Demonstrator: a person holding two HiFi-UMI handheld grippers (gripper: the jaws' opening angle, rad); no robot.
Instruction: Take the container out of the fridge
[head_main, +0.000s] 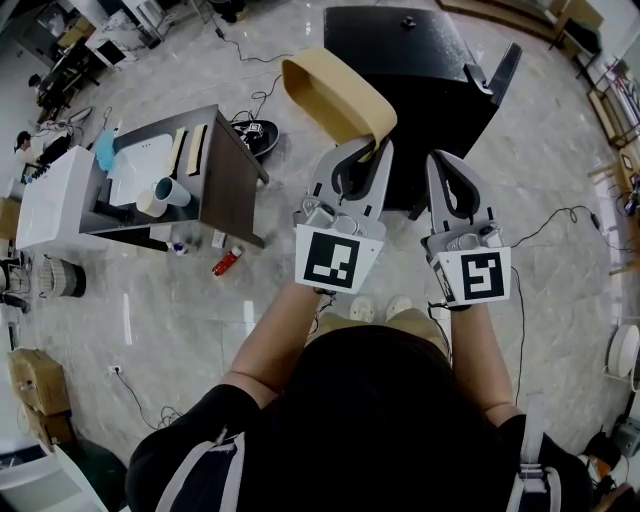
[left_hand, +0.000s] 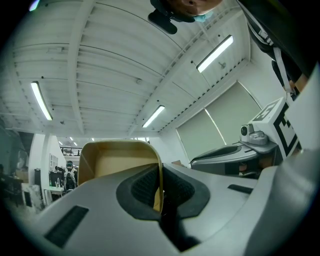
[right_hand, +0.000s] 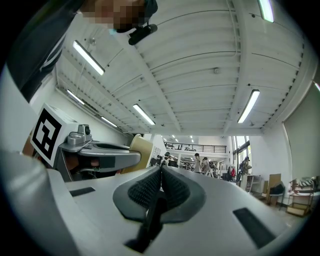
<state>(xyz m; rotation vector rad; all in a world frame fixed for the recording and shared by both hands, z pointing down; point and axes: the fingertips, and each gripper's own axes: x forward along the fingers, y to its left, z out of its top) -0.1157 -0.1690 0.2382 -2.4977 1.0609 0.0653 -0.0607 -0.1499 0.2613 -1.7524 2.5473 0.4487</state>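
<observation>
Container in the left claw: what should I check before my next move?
1. Left claw shut on the container wall: ok.
2. Right claw shut, nothing in it: ok.
3. Container held out of the black cabinet: ok.
4. Grip secure, with only one thin wall clamped: cannot tell.
5. Container contents, with only part of the inside in view: cannot tell.
6. Cabinet door shut: cannot tell.

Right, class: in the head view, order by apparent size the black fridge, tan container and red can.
Largest: black fridge.
Middle: tan container, held nearer the camera, so true size unsure.
Smallest: red can.
</observation>
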